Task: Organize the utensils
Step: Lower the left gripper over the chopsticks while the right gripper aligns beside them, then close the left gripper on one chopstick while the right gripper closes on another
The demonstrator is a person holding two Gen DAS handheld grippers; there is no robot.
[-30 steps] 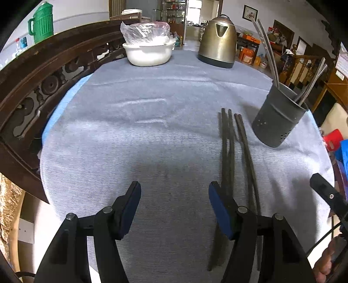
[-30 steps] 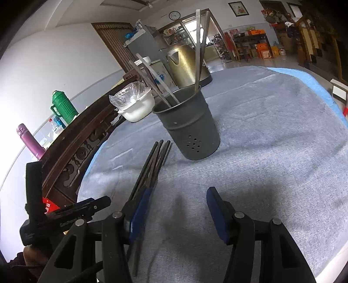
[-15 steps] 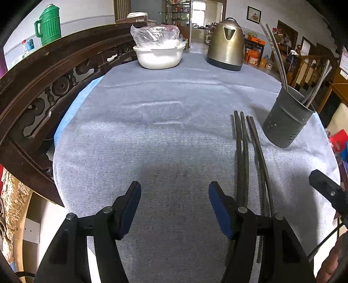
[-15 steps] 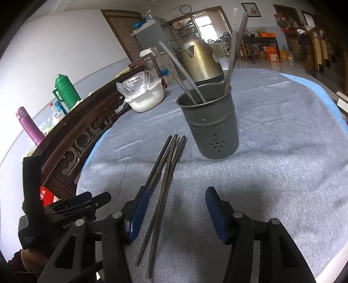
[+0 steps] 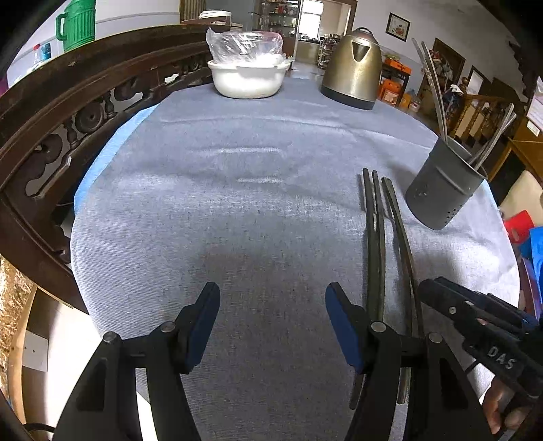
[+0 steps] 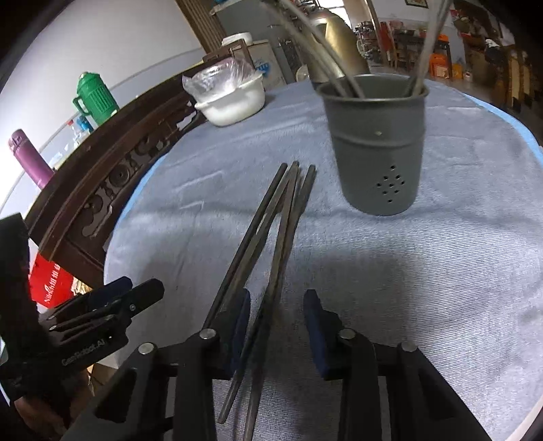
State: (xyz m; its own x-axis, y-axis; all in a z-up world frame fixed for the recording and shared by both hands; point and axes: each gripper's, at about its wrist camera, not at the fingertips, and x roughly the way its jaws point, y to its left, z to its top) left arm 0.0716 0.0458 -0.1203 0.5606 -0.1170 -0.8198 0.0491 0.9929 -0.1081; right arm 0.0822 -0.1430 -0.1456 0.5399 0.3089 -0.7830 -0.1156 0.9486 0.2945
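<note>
Several dark chopsticks [image 5: 376, 237] lie side by side on the blue-grey tablecloth [image 5: 237, 210]; they also show in the right wrist view [image 6: 271, 230]. A grey perforated utensil holder [image 6: 376, 142] with metal chopsticks in it stands just beyond them, and shows at the right in the left wrist view [image 5: 441, 190]. My right gripper [image 6: 276, 325] is open, low over the near ends of the chopsticks, which run between its jaws. My left gripper [image 5: 271, 325] is open and empty over bare cloth, left of the chopsticks.
A white bowl with a plastic bag [image 5: 247, 74] and a brass kettle [image 5: 353, 68] stand at the table's far side. A carved dark wooden chair back [image 5: 68, 112] curves along the left edge. A green jug [image 5: 78, 23] stands behind it.
My right gripper has moved forward and left so the chopsticks now lie between its jaws. The left gripper has drawn back slightly; the right gripper has come further into its view.
</note>
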